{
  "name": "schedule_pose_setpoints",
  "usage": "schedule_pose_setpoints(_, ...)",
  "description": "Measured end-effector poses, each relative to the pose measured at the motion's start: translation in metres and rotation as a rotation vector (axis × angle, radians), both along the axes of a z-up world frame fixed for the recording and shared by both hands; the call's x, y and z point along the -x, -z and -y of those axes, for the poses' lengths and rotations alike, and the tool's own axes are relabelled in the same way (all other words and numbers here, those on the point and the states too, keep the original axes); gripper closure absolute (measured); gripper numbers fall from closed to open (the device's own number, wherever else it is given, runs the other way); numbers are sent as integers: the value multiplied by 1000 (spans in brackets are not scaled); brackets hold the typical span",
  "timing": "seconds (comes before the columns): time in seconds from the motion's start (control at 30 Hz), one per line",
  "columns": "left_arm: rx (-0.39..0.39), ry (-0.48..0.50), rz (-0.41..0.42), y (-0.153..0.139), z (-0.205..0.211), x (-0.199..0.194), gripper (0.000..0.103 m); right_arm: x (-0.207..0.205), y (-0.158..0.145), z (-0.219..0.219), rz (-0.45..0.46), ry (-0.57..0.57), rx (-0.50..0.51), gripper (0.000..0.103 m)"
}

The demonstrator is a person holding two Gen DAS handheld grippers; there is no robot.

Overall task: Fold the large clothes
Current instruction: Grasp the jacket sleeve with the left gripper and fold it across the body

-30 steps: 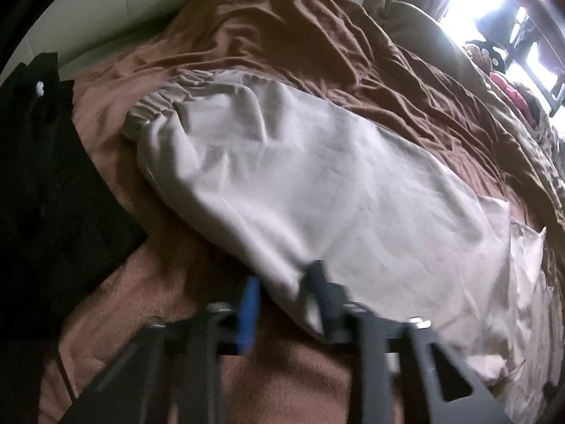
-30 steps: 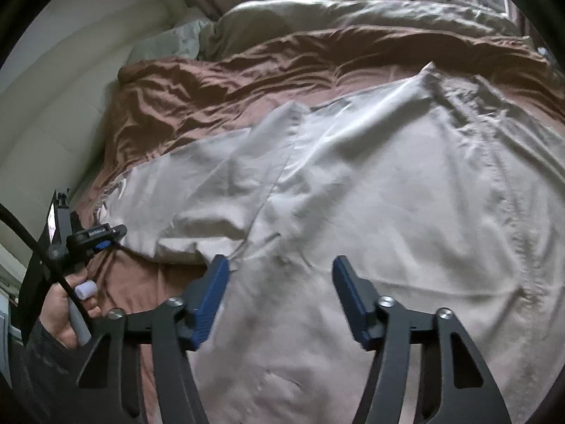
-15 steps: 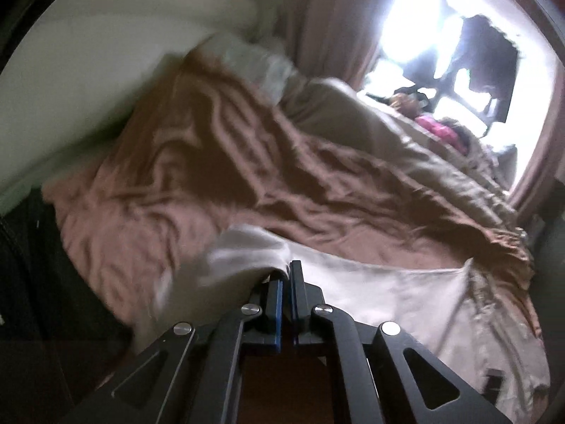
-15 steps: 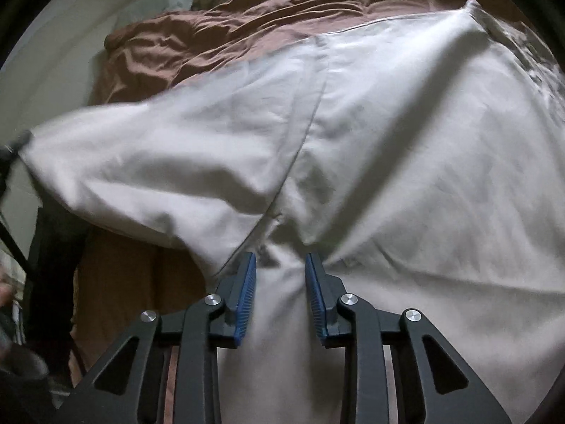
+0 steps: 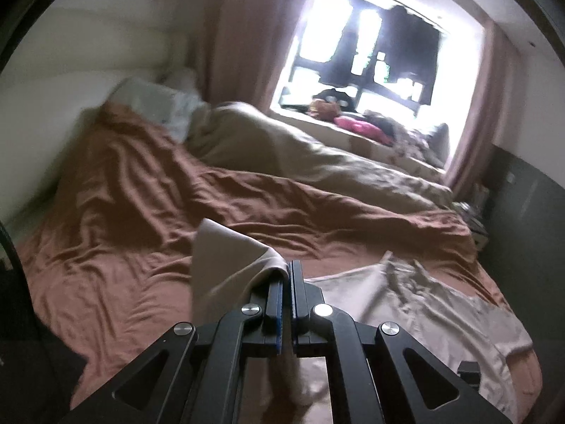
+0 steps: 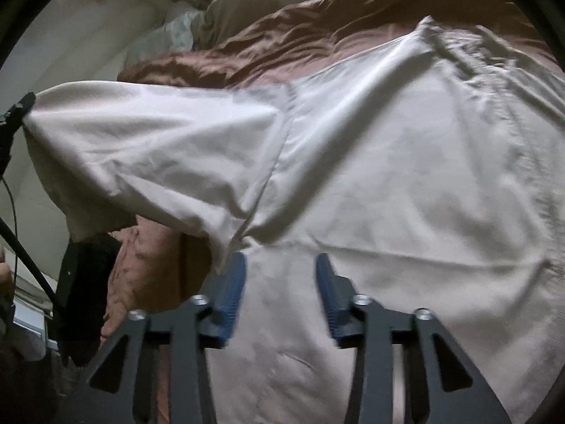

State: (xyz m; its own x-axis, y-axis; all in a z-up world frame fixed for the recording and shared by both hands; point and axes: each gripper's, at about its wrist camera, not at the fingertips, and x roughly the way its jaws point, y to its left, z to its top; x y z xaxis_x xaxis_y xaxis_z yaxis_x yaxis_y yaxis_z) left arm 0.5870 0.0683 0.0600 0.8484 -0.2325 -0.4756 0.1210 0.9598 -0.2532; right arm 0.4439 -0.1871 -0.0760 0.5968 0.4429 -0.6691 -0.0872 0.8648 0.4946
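**Sleeve lifted for the fold-in, body not yet pinned**

You are in the sleeve-folding step. The cream long-sleeved top [image 6: 406,183] lies spread face-down or face-up (the frames do not tell which) across the brown bedspread [image 5: 116,247], its body flat and its left-hand sleeve [image 6: 148,155] raised off the bed.

Your left gripper [image 5: 286,282] is clamped tight on the cuff end of that sleeve; the cloth [image 5: 229,261] drapes over the left finger and hangs down beside it. In the right wrist view the same gripper shows as a dark tip [image 6: 17,113] at the far left, with the sleeve stretched from it to the shoulder seam.

Your right gripper [image 6: 279,289] sits low over the body of the top, near the armpit. Its jaws are opening at this moment; fabric lies beneath and between them, but the pads are not pressing on it.

The next move, as I judge it, calls for carrying the cuff across the body so the sleeve lands flat along the torso. Steady the cloth near the shoulder seam with your right gripper first, or the whole top may slide on the slippery bedspread. Keep the sleeve taut as it travels, so it does not twist.
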Motion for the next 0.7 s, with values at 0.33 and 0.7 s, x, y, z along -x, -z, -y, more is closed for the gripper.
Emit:
schedule_pose_setpoints(0.33, -48, 208, 10, 7, 94, 10, 100, 83, -16, 81, 31, 103, -57, 45)
schedule_pose_setpoints(0.7, -68, 408, -128, 49, 187, 12, 100, 143, -16, 133, 19, 188, -77, 45)
